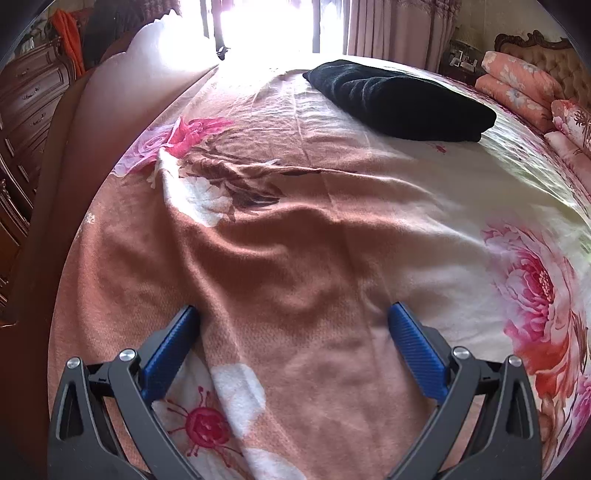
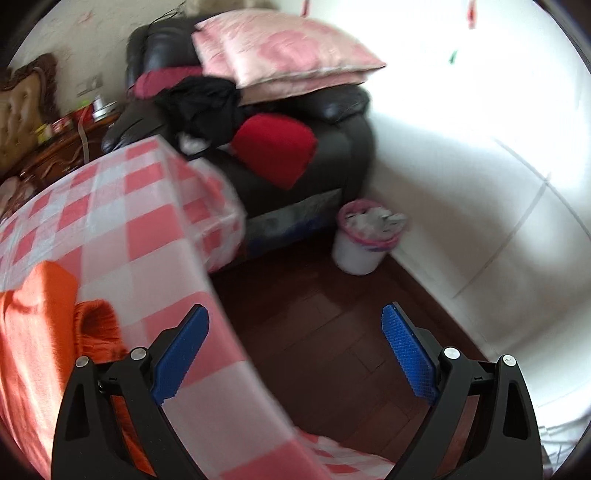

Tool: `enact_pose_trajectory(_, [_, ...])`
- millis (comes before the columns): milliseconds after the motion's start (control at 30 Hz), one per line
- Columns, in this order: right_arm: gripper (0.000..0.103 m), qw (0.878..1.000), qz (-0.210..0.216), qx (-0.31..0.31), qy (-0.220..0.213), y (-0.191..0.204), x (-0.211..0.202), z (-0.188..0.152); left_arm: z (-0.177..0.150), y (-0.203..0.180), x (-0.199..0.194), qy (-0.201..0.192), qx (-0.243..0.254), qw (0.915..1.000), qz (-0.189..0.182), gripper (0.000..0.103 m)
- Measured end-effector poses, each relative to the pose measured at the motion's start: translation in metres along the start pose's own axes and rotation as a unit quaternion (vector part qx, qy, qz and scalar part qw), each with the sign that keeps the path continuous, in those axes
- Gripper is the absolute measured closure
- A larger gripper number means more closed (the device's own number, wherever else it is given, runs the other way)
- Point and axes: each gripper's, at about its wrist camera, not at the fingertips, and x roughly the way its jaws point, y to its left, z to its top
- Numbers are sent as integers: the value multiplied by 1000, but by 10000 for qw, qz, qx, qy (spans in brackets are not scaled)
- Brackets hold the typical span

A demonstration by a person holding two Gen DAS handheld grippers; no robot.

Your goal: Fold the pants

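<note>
left gripper (image 1: 293, 314) spread wide, empty, low over floral bedspread (image 1: 295, 258) | right gripper (image 2: 295, 317) spread wide, empty, at edge of checked cloth (image 2: 110, 221), orange garment (image 2: 40, 321) beside | folded dark pants (image 1: 400, 101) far on bed, long axis running left-far to right-near

Left wrist view: bedspread (image 1: 295, 240) salmon-brown and cream, printed with large pink and red flowers. Folded garment (image 1: 402, 103), upper centre, black. Curtains (image 1: 399, 26), top, dusty pink. Folded quilts (image 1: 517, 85), upper right, salmon with pale flowers. Dresser (image 1: 22, 122), left edge, dark reddish-brown.

Right wrist view: cloth (image 2: 122, 229), left half, red-and-white check. Garment (image 2: 48, 332), lower left, orange. Armchair (image 2: 332, 122), upper centre, black. Pillow (image 2: 280, 51) on it pink, mottled. Cushion (image 2: 273, 147) red. Bin (image 2: 358, 251) white with pink liner. Floor (image 2: 325, 332) dark red-brown wood. Gripper pads (image 2: 184, 354) blue on black frames.
</note>
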Motion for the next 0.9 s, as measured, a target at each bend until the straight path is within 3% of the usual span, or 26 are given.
enact_pose_trajectory(167, [12,9994,10,-348,12,20,5,1,0,0,0,0,-1,10000,3,1])
enact_pose_trajectory(333, [44,9998,44,-195,80,21,9,7,0,1,0,0,-7,10000,-2,1])
enact_pose_trajectory(500, [45,9994,-253,100,193,5,15,3,0,1,0,-1,-10,10000,-4,1])
enact_pose_trajectory(600, [46,9989,-457,-38,24,7,9,4,0,1,0,-2,-11,10000,-2,1])
enact_pose_trajectory(900, [52,9989,-428,92,144,4,7,6,0,1,0,-3,-12,10000,3,1])
